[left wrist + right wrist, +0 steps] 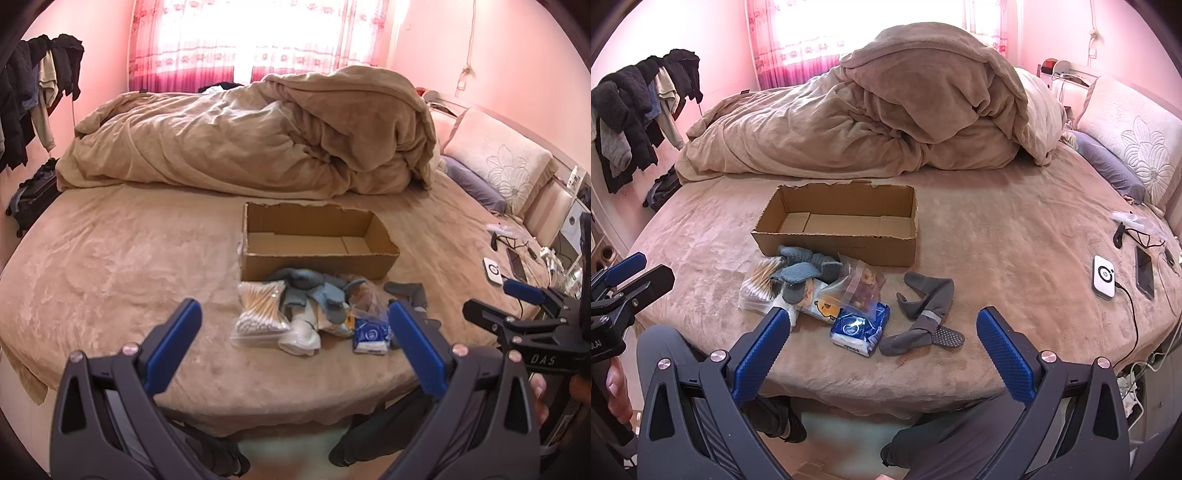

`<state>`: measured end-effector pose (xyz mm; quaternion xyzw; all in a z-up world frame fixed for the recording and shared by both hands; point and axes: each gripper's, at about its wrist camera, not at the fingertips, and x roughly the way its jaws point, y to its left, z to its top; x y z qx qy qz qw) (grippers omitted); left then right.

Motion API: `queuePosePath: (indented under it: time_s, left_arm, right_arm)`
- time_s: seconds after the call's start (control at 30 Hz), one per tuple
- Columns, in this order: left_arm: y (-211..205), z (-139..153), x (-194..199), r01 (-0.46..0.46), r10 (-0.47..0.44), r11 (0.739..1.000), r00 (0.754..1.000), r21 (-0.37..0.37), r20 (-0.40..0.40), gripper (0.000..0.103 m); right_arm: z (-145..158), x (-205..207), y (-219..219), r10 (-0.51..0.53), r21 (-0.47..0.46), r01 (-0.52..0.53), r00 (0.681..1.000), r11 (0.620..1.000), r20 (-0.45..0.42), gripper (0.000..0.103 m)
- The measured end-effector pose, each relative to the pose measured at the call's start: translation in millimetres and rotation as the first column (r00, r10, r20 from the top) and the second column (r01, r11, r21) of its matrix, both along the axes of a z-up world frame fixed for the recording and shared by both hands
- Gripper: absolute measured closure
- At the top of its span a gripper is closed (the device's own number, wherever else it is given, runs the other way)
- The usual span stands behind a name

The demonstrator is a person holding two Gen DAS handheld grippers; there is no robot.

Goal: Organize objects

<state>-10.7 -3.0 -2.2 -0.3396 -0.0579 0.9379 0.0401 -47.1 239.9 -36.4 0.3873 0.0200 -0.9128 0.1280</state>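
Both grippers are held with fingers spread wide and nothing between them. Ahead of the left gripper [293, 341] lie a cotton swab bag [260, 308] and a tissue pack [371, 334]; beyond them stands the cardboard box [314, 264]. Grey socks [925, 314] lie ahead of the right gripper [882, 341].

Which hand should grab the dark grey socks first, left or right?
Probably the right. The grey socks lie between the right hand-held gripper's open fingers in its view. The left hand-held gripper faces the cotton swab bag instead.
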Motion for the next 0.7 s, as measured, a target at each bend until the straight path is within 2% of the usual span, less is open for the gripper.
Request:
queuePosePath:
  time_s: [0.7]
  left_arm:
    - [0.3, 1.4, 4.5, 0.000, 0.000, 1.000, 1.000, -0.012, -0.015, 0.001]
  right_arm:
    - [-0.3, -1.0, 0.2, 0.002, 0.001, -0.002, 1.000, 1.000, 0.002, 0.000]
